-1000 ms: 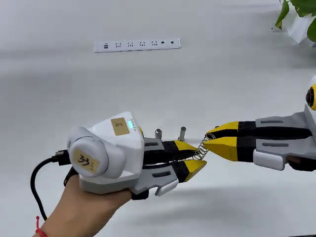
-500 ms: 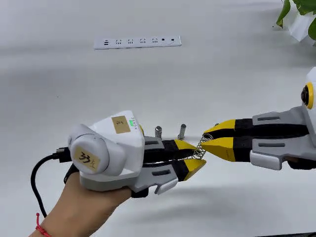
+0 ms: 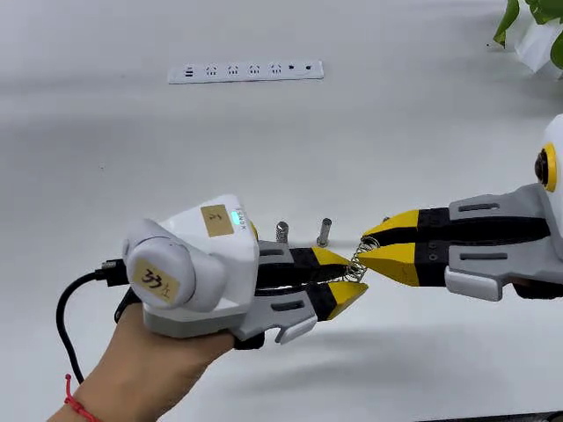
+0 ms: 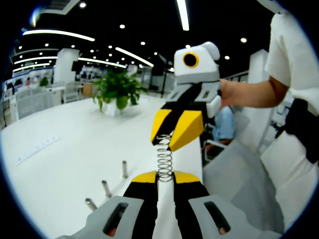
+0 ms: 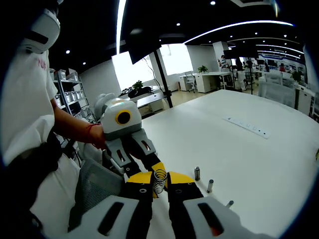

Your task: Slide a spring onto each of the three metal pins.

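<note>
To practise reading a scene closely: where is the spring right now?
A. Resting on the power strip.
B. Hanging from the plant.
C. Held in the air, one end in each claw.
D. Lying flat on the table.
C: the spring spans from the left claw to the right claw, each pinching one end.

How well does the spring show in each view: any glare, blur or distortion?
Head view: spring sharp but small, soft shadows on the white table. Left gripper view: spring crisp, fisheye bends the background, ceiling lights flare. Right gripper view: spring foreshortened, window behind washed out.
</note>
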{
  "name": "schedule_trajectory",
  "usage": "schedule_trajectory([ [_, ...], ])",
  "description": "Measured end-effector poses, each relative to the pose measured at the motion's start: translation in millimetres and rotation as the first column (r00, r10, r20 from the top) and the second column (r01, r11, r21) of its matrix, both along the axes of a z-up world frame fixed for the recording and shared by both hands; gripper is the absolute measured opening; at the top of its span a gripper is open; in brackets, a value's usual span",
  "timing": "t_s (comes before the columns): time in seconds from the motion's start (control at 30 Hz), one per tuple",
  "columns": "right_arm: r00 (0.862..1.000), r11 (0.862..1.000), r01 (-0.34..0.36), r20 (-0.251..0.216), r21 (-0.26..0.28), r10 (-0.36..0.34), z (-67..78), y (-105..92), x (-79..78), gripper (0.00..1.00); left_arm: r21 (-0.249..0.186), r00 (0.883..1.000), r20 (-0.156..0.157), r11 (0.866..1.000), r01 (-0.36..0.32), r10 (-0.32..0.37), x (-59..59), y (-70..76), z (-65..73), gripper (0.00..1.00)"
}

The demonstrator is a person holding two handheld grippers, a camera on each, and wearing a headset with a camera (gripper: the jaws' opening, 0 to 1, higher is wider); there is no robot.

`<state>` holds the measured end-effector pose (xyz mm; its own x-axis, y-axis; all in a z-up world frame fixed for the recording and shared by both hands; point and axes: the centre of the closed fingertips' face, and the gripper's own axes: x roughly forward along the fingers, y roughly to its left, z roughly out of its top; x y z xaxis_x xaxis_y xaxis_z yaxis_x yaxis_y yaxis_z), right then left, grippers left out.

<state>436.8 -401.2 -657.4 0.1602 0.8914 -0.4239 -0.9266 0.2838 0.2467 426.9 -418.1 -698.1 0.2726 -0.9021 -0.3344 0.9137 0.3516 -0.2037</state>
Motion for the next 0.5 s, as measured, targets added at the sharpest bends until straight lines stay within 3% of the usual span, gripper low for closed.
schedule_trajectory([
  [0.3,1.0,1.0,-0.011,0.0,-0.007,0.011,-0.7,1.5,-1.9,0.12,-0.008,1.0,-0.004,1.0,0.002,-0.002,-1.6,0.0,-0.5,0.1],
  [0.5,0.998,0.998,-0.052,0.017,-0.047,0.053,-2.8,0.1,-4.1,0.17,-0.016,1.0,-0.002,1.0,0.005,-0.005,-1.8,-1.0,0.9,0.1],
])
